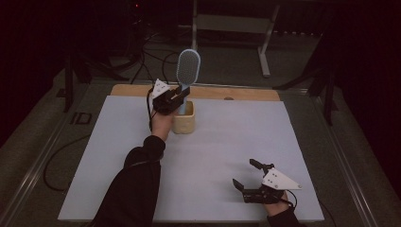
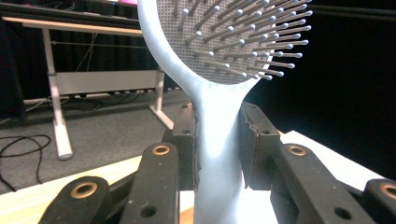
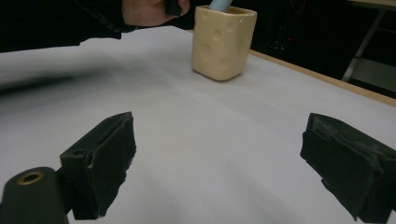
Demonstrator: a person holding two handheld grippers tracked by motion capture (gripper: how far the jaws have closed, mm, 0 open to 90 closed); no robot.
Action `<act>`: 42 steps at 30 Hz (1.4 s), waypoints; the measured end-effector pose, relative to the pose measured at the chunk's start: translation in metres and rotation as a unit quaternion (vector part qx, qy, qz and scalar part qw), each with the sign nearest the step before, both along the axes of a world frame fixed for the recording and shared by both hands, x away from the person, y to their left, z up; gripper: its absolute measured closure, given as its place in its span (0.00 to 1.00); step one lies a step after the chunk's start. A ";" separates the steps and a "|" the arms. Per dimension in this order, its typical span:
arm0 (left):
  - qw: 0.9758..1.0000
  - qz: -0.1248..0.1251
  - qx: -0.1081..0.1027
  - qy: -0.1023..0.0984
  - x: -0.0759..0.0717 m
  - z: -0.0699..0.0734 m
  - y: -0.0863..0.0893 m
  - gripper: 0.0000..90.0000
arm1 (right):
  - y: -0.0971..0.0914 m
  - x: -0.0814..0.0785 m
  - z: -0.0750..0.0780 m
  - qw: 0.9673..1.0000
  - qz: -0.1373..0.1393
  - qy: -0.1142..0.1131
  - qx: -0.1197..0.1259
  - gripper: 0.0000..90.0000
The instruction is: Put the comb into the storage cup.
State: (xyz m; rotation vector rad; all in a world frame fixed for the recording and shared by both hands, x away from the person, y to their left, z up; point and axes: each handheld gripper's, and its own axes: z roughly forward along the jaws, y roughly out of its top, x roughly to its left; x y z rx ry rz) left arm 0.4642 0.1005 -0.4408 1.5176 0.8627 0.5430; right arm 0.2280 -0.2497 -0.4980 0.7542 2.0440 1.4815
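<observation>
We lose the brush (image 2: 219,84) top past the upper edge of the left gripper view; its handle foot sinks unseen into the cup (image 1: 184,119). In the right gripper view, the frame crops the hand (image 3: 149,11).

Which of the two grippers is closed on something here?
The left gripper, clamped on the pale blue hairbrush standing in the cream cup; the right gripper is open.

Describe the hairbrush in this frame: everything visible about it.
The hairbrush is pale blue, plastic-looking, with an oval paddle head, a grey pad and ball-tipped pins. It stands upright, head up, handle end down inside the cream cup at the table's far side. The left gripper is clamped on its handle just below the head.
</observation>
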 end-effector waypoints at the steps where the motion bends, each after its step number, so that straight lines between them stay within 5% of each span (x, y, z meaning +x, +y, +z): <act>1: 1.000 0.001 0.002 -0.001 -0.001 -0.001 0.000 0.79 | 0.000 0.000 0.000 1.000 0.000 0.000 0.000 0.11; 10: 1.000 0.019 0.000 -0.013 -0.009 -0.015 0.000 0.78 | 0.000 0.000 0.000 1.000 0.001 0.001 -0.002 0.11; 15: 0.999 0.022 0.016 -0.020 -0.014 -0.019 -0.001 0.77 | 0.000 0.000 -0.001 1.000 0.002 0.002 -0.002 0.11; 16: 0.999 0.028 0.010 -0.020 -0.016 -0.019 -0.001 0.70 | 0.001 0.000 -0.001 1.000 0.003 0.002 -0.002 0.11; 17: 0.999 0.033 0.009 -0.012 -0.017 -0.019 -0.001 0.51 | 0.001 0.000 -0.001 1.000 0.003 0.002 -0.003 0.11; 19: 0.999 0.020 0.045 -0.013 -0.019 -0.021 -0.002 0.27 | 0.001 0.000 -0.001 1.000 0.002 0.002 -0.003 0.11; 23: 0.998 0.005 0.053 -0.014 -0.021 -0.023 -0.002 0.00 | 0.001 0.000 -0.001 1.000 0.002 0.001 -0.004 0.11; 42: 0.995 -0.055 0.079 0.022 -0.024 -0.017 0.003 0.00 | 0.001 0.000 0.000 1.000 0.000 -0.002 -0.005 0.11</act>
